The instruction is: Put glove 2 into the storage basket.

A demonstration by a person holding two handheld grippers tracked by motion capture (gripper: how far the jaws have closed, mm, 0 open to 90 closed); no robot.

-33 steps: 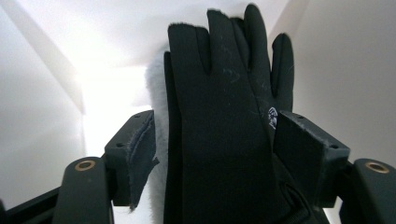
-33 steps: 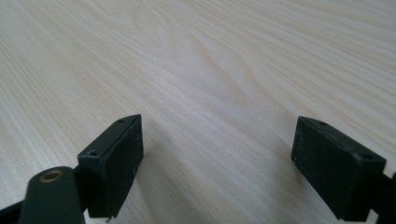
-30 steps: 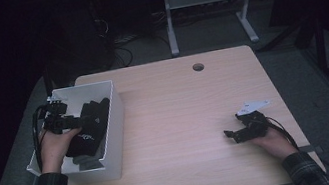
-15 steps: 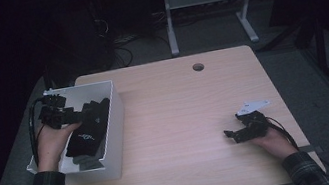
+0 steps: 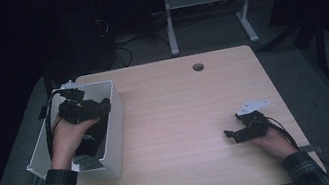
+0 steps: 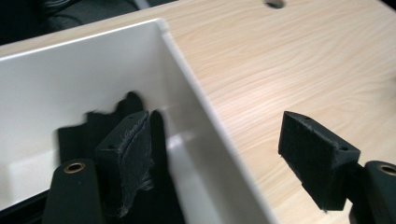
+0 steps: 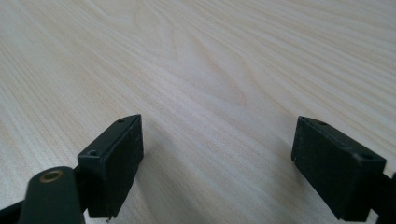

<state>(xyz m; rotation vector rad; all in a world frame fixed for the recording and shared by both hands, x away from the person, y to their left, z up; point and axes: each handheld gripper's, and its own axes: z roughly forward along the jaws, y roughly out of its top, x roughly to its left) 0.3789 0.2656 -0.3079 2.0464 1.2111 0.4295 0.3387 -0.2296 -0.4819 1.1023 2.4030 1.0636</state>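
A white bin [image 5: 116, 126] stands on the left side of the wooden table [image 5: 182, 120]. A black fabric item [image 5: 87, 142] lies inside it. A hand holds my left gripper [image 5: 101, 108] above the bin's far half. It is open, with nothing between the pads. In the left gripper view it [image 6: 215, 149] straddles the bin's right wall [image 6: 196, 93]: one jaw hangs over the black fabric [image 6: 100, 123], the other over the tabletop. My right gripper [image 5: 231, 135] rests low over the table's right side. It [image 7: 217, 163] is open over bare wood.
A round cable hole [image 5: 198, 67] sits near the table's far edge. Beyond the table, a white desk frame [image 5: 204, 9] and cables stand on a dark floor. Bare wood lies between the bin and the right gripper.
The left hand has lifted its gripper up from the black fabric and carried it toward the bin's far end. The fabric stays in the bin. The right gripper has not moved.
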